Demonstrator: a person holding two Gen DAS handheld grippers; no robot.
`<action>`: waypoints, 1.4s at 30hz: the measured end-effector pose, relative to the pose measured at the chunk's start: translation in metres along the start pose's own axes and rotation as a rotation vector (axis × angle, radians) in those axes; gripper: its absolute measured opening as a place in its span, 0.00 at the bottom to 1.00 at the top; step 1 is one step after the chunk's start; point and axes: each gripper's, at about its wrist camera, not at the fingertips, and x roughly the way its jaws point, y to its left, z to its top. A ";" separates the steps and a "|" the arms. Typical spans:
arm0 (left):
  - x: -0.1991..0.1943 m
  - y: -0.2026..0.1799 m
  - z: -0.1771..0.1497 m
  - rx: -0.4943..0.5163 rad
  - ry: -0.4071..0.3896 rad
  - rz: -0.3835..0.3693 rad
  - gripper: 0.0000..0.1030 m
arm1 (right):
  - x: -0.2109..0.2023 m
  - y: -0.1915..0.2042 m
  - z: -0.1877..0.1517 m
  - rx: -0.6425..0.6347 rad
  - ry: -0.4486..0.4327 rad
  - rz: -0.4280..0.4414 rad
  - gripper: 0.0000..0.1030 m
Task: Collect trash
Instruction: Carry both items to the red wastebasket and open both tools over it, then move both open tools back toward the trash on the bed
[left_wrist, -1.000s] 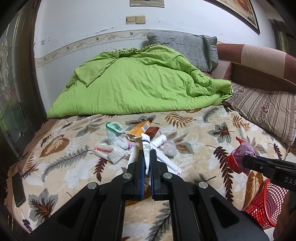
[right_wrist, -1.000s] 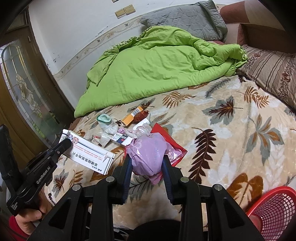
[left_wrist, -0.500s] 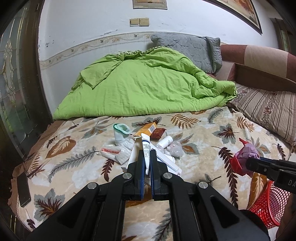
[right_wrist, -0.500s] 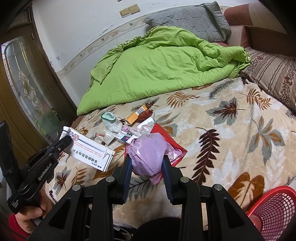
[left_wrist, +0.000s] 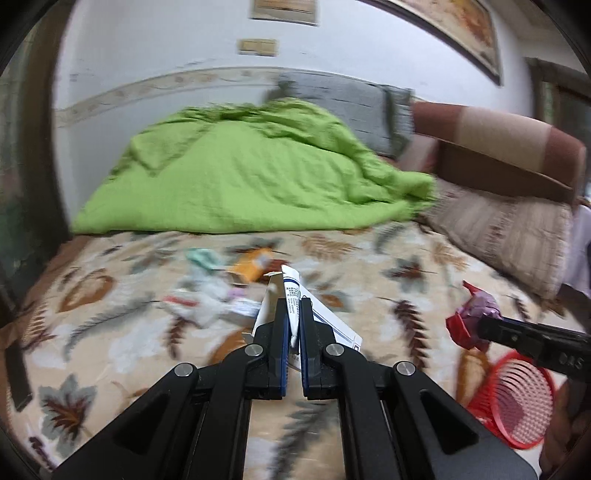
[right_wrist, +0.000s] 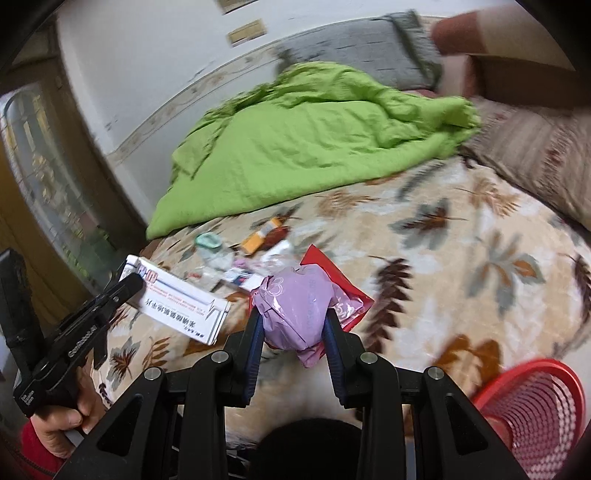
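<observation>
While the left tongs (left_wrist: 292, 325) pinch a white box (right_wrist: 177, 301), the right tongs (right_wrist: 293, 325) clamp crumpled wrappers (right_wrist: 299, 306)

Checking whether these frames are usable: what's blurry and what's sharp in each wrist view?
Left wrist view: bed litter and green quilt motion-smeared; left gripper and its white box crisp. Right wrist view: background smeared likewise; right gripper and pink bag sharp.

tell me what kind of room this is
Most likely a bedroom: a bed with a leaf-patterned blanket, a rumpled green quilt and a grey pillow by the wall.
</observation>
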 end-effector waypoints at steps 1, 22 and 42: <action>0.001 -0.007 0.000 0.003 0.009 -0.040 0.04 | -0.008 -0.011 -0.002 0.023 -0.002 -0.015 0.33; 0.056 -0.247 -0.046 0.269 0.401 -0.649 0.40 | -0.127 -0.190 -0.072 0.418 -0.013 -0.250 0.51; 0.061 -0.083 -0.013 0.019 0.311 -0.349 0.49 | -0.034 -0.106 -0.020 0.166 0.076 -0.100 0.52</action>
